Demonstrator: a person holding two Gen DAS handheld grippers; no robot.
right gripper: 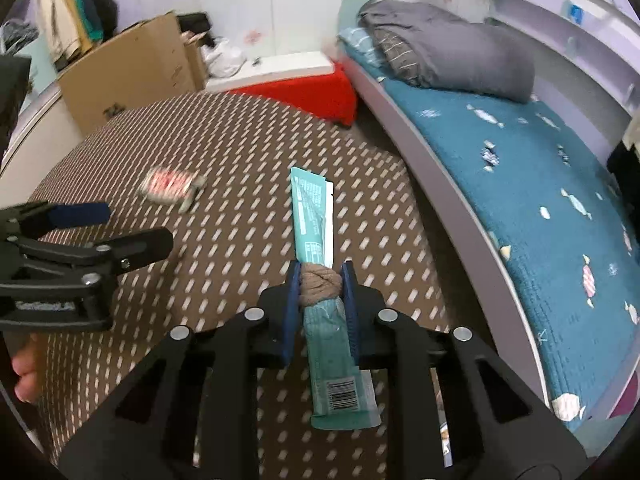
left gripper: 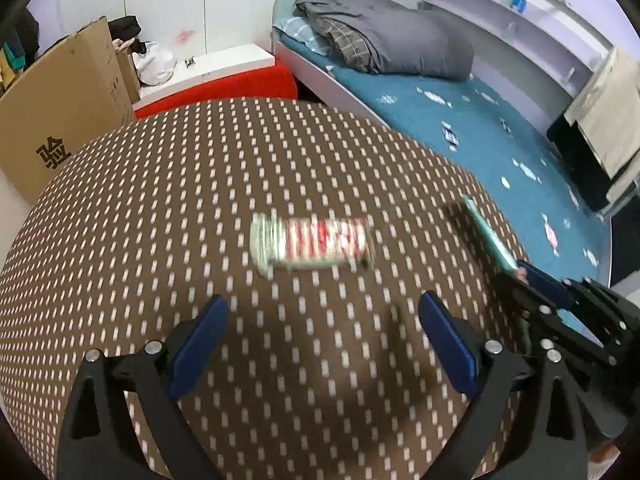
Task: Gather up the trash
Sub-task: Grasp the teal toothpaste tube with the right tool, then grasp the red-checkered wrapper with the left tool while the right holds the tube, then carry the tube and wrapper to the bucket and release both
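A red-and-white striped wrapper lies blurred on the brown dotted table; it also shows in the right wrist view. My left gripper is open and empty, just short of the wrapper. My right gripper is shut on a long teal wrapper together with a beige crumpled wad, held above the table. The teal wrapper and the right gripper show at the right in the left wrist view.
A bed with a teal sheet and grey duvet runs along the right. A cardboard box stands at the far left, with a red-and-white block behind the table.
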